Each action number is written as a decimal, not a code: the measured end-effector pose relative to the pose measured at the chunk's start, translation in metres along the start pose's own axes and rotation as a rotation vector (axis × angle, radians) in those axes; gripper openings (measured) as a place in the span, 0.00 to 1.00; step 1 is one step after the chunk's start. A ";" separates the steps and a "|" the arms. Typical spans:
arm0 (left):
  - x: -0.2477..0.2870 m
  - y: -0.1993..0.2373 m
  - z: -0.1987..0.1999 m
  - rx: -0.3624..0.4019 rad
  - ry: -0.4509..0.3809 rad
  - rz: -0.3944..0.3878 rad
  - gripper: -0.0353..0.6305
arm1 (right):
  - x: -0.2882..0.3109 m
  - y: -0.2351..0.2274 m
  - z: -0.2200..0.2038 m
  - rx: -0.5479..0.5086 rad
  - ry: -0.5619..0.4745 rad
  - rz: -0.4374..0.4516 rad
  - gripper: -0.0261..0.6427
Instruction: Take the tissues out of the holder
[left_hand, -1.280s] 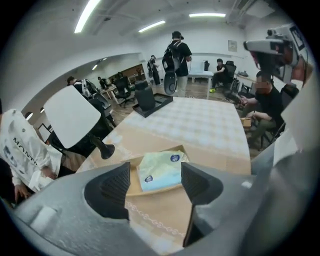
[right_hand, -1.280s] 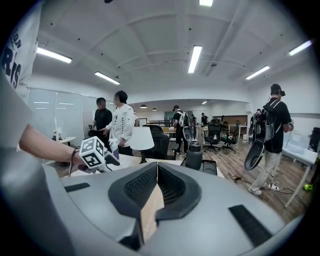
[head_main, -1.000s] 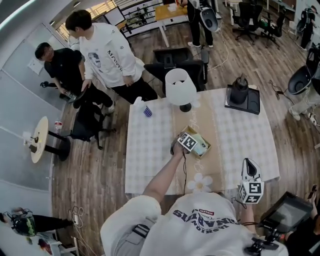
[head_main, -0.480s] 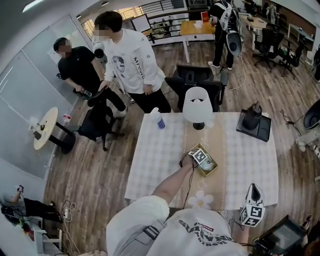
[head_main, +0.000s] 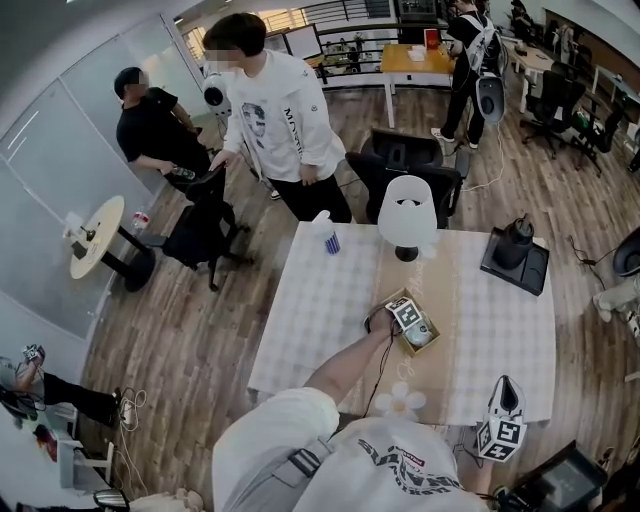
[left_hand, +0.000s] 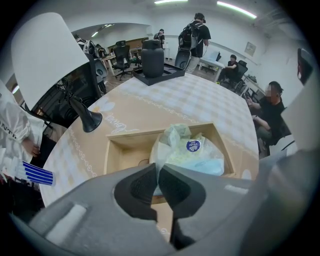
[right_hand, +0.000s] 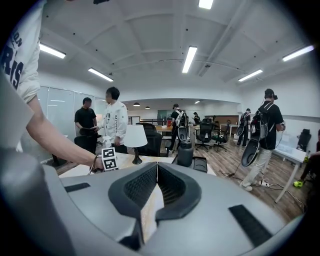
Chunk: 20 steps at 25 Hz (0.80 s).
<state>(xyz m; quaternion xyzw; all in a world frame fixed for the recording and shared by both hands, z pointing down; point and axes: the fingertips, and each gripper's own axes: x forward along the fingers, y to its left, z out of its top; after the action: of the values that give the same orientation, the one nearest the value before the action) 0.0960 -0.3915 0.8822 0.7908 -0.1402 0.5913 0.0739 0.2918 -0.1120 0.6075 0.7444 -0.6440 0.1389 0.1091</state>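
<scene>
A light wooden holder (left_hand: 120, 137) stands on the tan runner at mid-table, also seen in the head view (head_main: 398, 300). A pale green and white tissue pack (left_hand: 192, 150) with a round blue sticker lies inside it, toward its right end. My left gripper (left_hand: 157, 186) points steeply down over the holder's near rim. Its jaws have just been closing and now stand shut on the near edge of the pack's wrapper. From the head view its marker cube (head_main: 408, 315) hides the jaws. My right gripper (right_hand: 156, 167) is shut and holds nothing; it hangs off the table's front right edge (head_main: 505, 385).
A white lamp (head_main: 407, 212) stands behind the holder. A black jug on a black tray (head_main: 515, 255) sits at the far right corner, and a blue striped item (head_main: 330, 240) at the far left. Two people and office chairs are beyond the table.
My left gripper has sunk a little onto the holder and stays over it. The right gripper keeps its place at the front right edge. The head camera's view has shifted.
</scene>
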 end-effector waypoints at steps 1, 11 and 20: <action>0.000 0.000 0.002 0.000 -0.009 0.000 0.06 | 0.001 0.000 0.000 -0.002 -0.001 0.002 0.05; -0.030 0.002 0.024 0.014 -0.106 0.033 0.06 | 0.003 0.005 0.003 -0.011 -0.012 0.018 0.05; -0.098 -0.006 0.036 0.025 -0.281 0.066 0.06 | 0.012 0.019 0.009 -0.025 -0.017 0.058 0.05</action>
<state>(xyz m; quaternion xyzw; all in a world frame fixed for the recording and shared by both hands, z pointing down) 0.1051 -0.3826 0.7786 0.8614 -0.1678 0.4787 0.0239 0.2754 -0.1293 0.6030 0.7252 -0.6678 0.1277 0.1091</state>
